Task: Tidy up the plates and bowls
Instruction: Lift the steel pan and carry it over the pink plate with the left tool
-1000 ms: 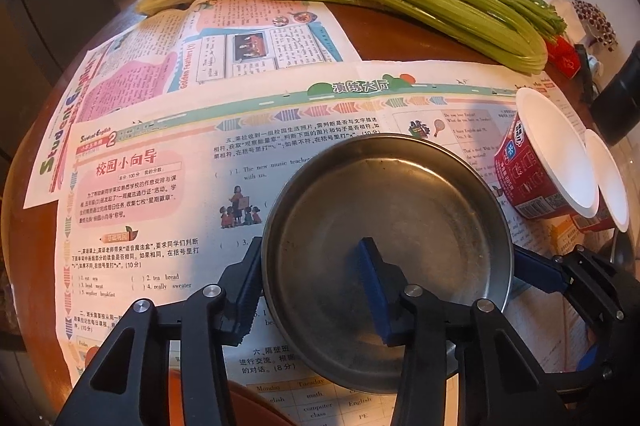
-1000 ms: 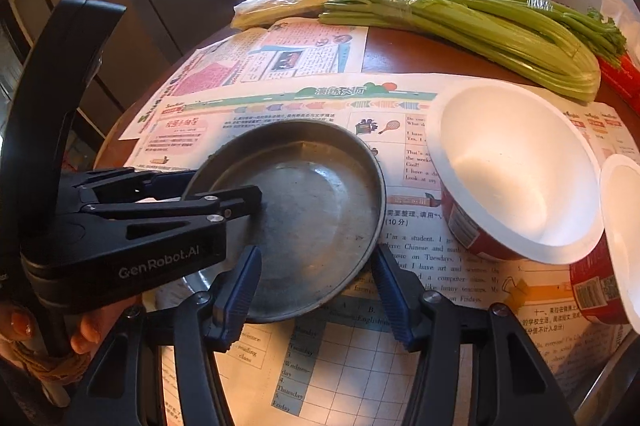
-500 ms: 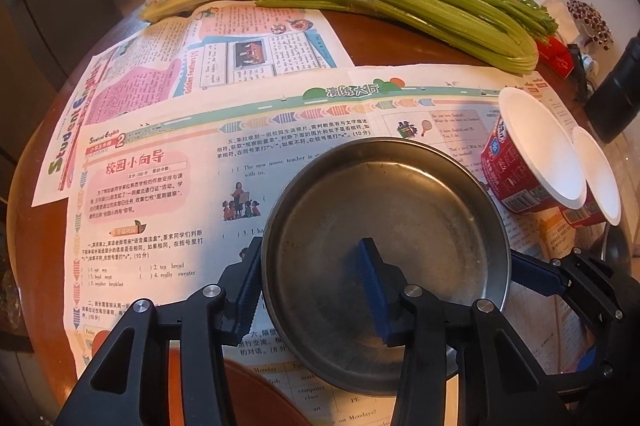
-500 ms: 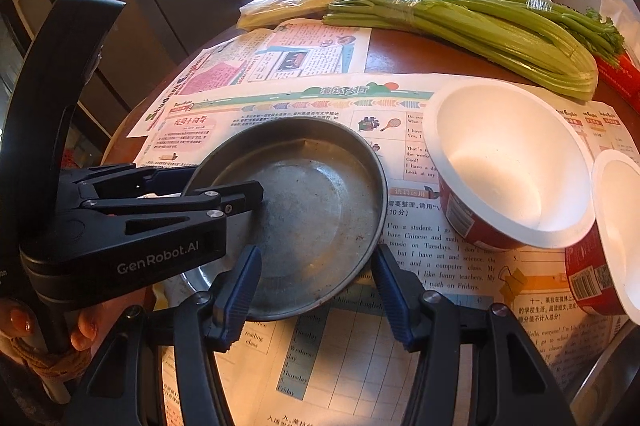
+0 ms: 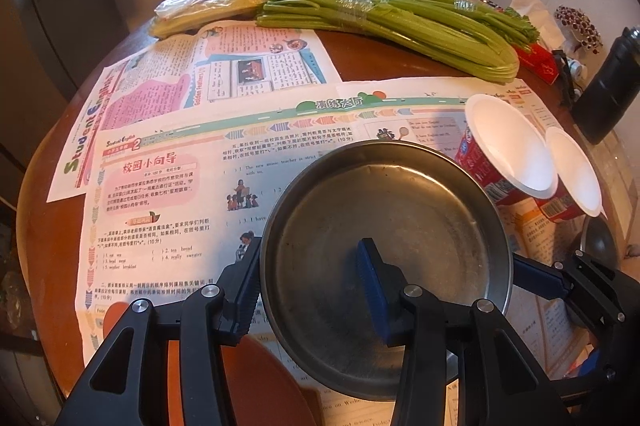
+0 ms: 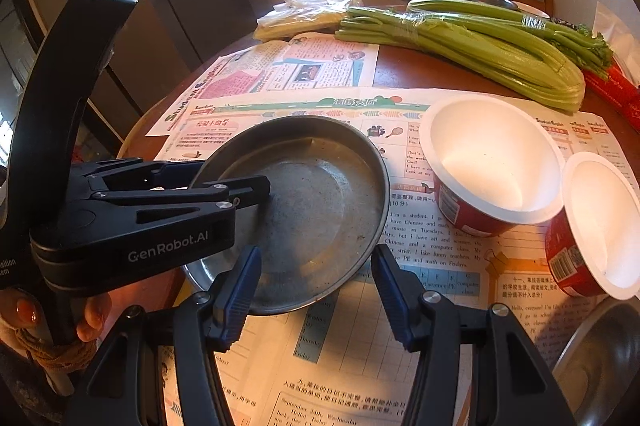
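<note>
1. Metal plate: it sits at the near side of the table, over the newspaper, just left of two paper bowls. It looks tilted, its near edge raised. A second rim seems to show under it, but I cannot tell if that is another plate.
2. The left gripper is clamped on the plate's near rim, with one pad inside the dish and the other outside the wall. Keep that pinch firm, because a thin rim can pivot between the pads.
3. The right gripper has its fingers apart, with only the plate's edge lying loosely between them; it grips nothing. It could steady the far rim if the plate swings.
4. Carry the plate level and low. A one-sided hold on a wide dish will probably droop on the free side.
5. Mind the larger bowl and the smaller bowl. They are light and lean on each other, so a brush from the plate would likely tip them.
6. Stay clear of the celery at the back.
7. Set the plate down flat before loosening the pads.
</note>
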Available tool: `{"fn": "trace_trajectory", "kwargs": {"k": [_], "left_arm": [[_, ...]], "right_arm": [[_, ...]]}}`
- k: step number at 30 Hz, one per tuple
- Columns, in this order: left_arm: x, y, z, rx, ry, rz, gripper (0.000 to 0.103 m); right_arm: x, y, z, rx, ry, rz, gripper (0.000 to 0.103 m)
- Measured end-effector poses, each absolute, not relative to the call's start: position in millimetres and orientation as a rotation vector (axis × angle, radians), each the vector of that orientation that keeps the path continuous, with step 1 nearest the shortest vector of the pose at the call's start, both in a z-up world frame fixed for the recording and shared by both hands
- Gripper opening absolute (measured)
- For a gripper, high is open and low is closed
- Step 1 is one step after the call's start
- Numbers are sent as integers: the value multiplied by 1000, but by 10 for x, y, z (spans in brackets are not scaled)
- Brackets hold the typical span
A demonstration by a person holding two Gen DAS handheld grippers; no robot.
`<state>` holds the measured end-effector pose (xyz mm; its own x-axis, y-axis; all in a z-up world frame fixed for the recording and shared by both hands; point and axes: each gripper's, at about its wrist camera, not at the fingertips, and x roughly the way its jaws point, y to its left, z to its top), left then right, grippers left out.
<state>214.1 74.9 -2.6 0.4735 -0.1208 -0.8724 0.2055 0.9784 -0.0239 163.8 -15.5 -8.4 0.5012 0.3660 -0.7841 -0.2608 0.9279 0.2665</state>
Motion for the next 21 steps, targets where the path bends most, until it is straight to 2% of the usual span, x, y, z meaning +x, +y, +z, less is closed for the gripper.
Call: {"fn": "trace_trajectory", "kwargs": {"k": [21], "left_arm": [[1468,693,262,93,962,-194,48]], "right_arm": [[1063,-229,107,108,909,406,58]]}}
